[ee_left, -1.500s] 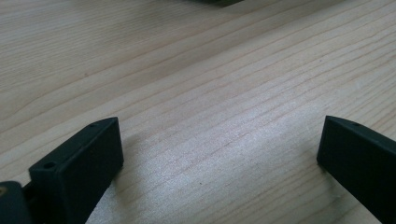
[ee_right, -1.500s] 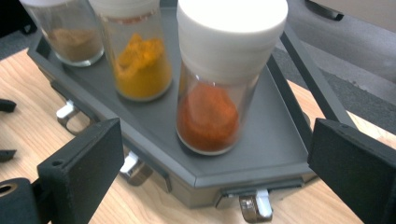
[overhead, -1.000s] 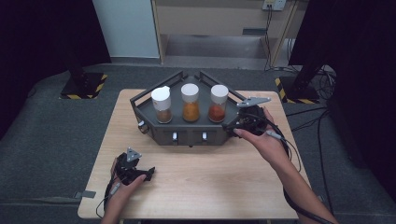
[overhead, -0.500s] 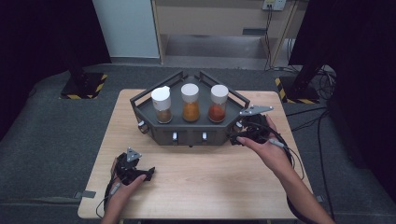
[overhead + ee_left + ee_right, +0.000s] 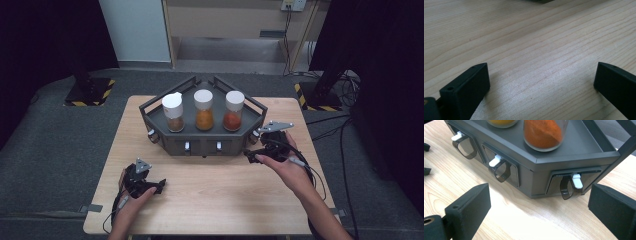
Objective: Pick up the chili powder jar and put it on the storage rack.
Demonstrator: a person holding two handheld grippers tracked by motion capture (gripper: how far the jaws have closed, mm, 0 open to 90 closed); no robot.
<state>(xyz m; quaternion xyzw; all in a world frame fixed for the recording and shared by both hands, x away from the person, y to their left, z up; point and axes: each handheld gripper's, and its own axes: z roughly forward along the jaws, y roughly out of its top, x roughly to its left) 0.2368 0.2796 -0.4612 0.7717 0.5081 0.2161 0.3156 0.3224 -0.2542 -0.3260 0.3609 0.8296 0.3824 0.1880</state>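
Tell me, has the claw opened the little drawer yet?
Not yet. Every drawer on the grey rack looks shut. The right claw is open, aimed at the corner drawer's handle without touching it. Grabbing and pulling remain. The left claw rests open on the table.

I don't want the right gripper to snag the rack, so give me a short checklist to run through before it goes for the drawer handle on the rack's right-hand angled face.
1. Right gripper jaws open wide enough to take the handle: ok.
2. Drawer handle ahead, roughly between the jaws in the right gripper view: ok, slightly right of centre.
3. Nothing between the jaws and the handle but bare table: ok.
4. Drawer seated shut in the rack: looks shut; cannot tell for certain.
5. Red spice jar upright on the rack's top, clear of the path: ok.
6. Left gripper open over the table, away from the rack: ok.
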